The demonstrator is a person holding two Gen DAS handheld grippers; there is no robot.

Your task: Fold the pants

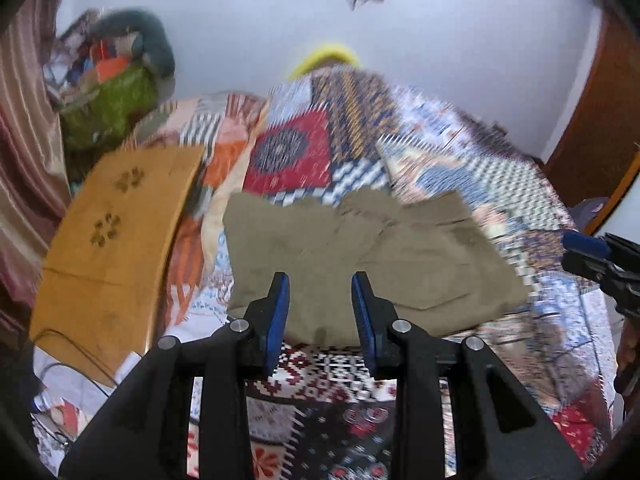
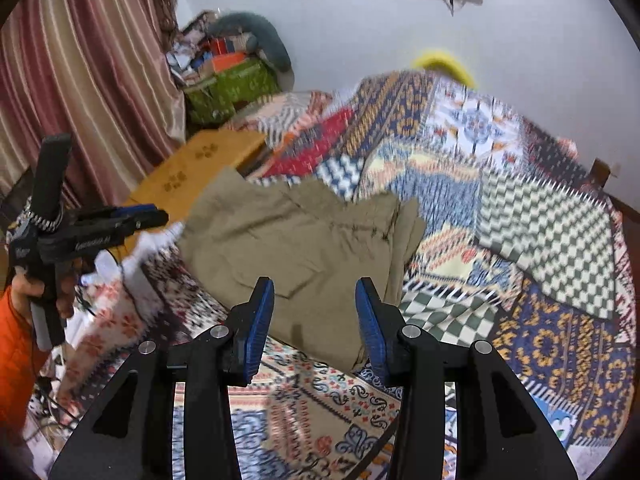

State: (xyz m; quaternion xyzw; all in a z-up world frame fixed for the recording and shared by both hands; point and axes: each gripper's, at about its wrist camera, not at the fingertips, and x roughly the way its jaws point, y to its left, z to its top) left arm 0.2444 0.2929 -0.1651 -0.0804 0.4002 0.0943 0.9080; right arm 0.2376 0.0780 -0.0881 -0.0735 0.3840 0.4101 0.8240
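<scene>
Khaki pants (image 1: 360, 256) lie folded into a rough rectangle on the patchwork bedspread (image 1: 312, 148). My left gripper (image 1: 322, 300) hovers above their near edge, jaws apart, with nothing between the blue pads. In the right wrist view the same pants (image 2: 304, 248) show stacked layers along their right side. My right gripper (image 2: 314, 296) also hangs over the near edge, open and empty. The right gripper's tip (image 1: 580, 252) enters at the right of the left wrist view. The left gripper (image 2: 140, 216) shows at the left, held by a hand (image 2: 40, 288) in an orange sleeve.
A tan board with paw prints (image 1: 116, 240) rests at the bed's left edge beside a striped curtain (image 2: 80, 80). A green bag of clutter (image 1: 112, 100) stands in the far corner. A wooden door (image 1: 592, 120) is at the right. Cables (image 1: 72, 368) trail at lower left.
</scene>
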